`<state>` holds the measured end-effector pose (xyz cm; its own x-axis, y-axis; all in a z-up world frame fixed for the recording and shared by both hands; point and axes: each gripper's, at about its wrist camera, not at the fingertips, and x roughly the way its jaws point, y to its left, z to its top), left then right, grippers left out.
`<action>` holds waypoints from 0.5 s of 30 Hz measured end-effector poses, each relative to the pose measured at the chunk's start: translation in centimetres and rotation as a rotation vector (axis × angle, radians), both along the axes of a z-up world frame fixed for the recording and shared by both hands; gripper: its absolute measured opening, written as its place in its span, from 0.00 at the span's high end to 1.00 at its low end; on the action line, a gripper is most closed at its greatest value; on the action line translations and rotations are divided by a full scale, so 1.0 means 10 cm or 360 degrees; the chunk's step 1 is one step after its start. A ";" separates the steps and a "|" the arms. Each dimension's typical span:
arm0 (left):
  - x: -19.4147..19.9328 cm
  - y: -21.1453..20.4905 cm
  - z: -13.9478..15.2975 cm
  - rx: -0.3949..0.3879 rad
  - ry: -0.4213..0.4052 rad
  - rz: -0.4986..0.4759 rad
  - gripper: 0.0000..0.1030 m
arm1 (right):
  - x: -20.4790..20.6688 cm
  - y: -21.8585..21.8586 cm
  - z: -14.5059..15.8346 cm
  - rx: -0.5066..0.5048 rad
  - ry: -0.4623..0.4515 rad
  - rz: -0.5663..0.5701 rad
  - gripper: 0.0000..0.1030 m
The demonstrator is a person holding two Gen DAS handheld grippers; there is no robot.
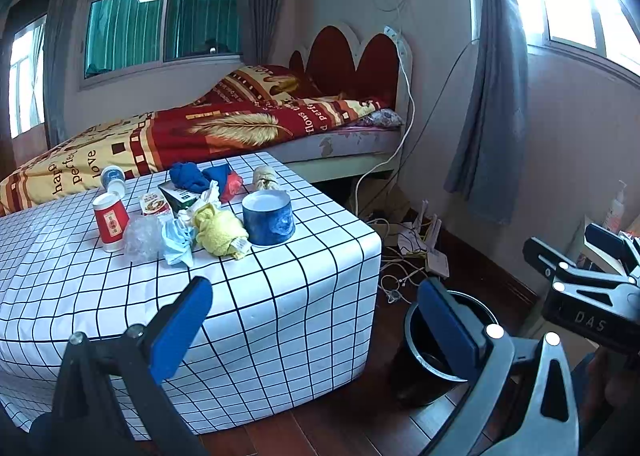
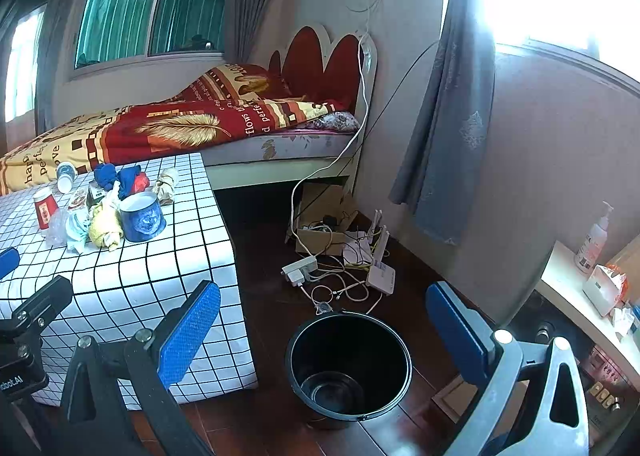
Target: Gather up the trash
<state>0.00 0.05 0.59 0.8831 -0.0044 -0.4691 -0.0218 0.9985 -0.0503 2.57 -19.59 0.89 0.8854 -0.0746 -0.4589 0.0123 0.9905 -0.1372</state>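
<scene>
Trash sits heaped on the white grid-patterned tablecloth (image 1: 280, 296): 1 red paper cup (image 1: 111, 221), 1 toppled white cup (image 1: 113, 179), 1 yellow crumpled cloth (image 1: 221, 232), 1 round blue tin (image 1: 268, 223). My left gripper (image 1: 316, 320) and right gripper (image 2: 324, 328) both hang with fingers spread wide, holding nothing. I judge I should reach the nearest piece first, pinch low, then carry it over the black plastic bucket (image 2: 348, 366) on the floor.

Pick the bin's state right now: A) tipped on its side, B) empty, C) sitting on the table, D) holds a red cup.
B: the black bin stands upright on the wood floor beside the checked table, its bare bottom showing, while the red cup and other litter sit on the tabletop.
</scene>
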 end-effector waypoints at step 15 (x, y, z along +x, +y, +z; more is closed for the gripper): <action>0.03 0.03 -0.01 -0.0005 0.0000 -0.0002 0.00 | 0.00 0.00 0.00 -0.0002 -0.0001 -0.0001 0.00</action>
<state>0.27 0.34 0.52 0.8830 -0.0069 -0.4693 -0.0207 0.9983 -0.0537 2.55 -19.56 0.90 0.8857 -0.0758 -0.4581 0.0131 0.9903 -0.1384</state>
